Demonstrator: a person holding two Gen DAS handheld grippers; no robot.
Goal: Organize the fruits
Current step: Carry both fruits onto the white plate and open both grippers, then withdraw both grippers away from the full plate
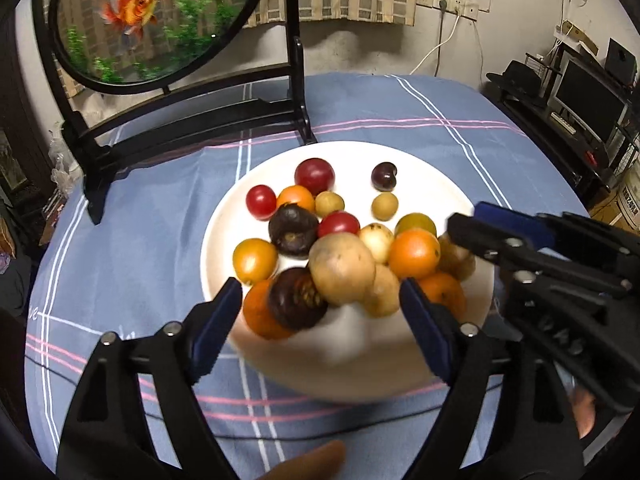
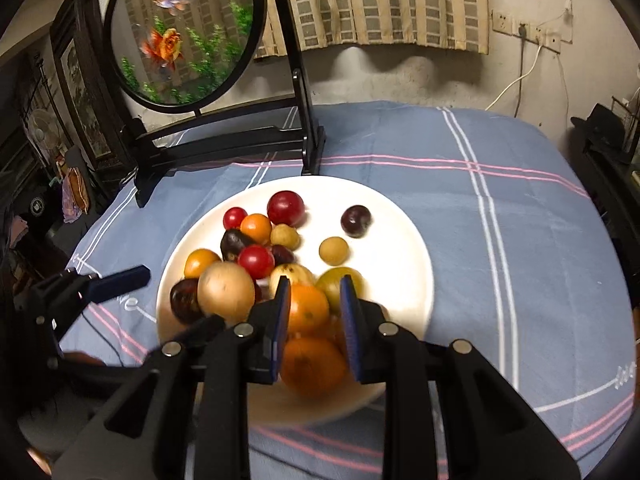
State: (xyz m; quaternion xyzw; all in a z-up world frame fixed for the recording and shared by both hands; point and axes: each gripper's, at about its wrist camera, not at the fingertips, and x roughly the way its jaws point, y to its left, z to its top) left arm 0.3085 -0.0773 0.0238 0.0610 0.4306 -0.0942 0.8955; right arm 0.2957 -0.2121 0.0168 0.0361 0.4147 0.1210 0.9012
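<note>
A white plate [image 1: 448,184] on the blue checked cloth holds several mixed fruits: red, orange, yellow, dark purple and tan ones. My left gripper [image 1: 320,300] is open over the plate's near edge, its fingers on either side of a dark purple fruit [image 1: 294,300] and a tan potato-like fruit [image 1: 342,268], without touching them. My right gripper [image 2: 314,296] is open, its blue pads on either side of an orange fruit [image 2: 308,308] on the plate [image 2: 400,232], above another orange fruit [image 2: 314,366]. The right gripper also shows in the left wrist view [image 1: 466,226].
A black wooden stand [image 1: 192,116] with a round goldfish panel [image 1: 152,16] stands at the table's back left, just behind the plate. Dark shelves with a monitor [image 1: 588,100] stand off the table's right side. A wall and curtain lie behind.
</note>
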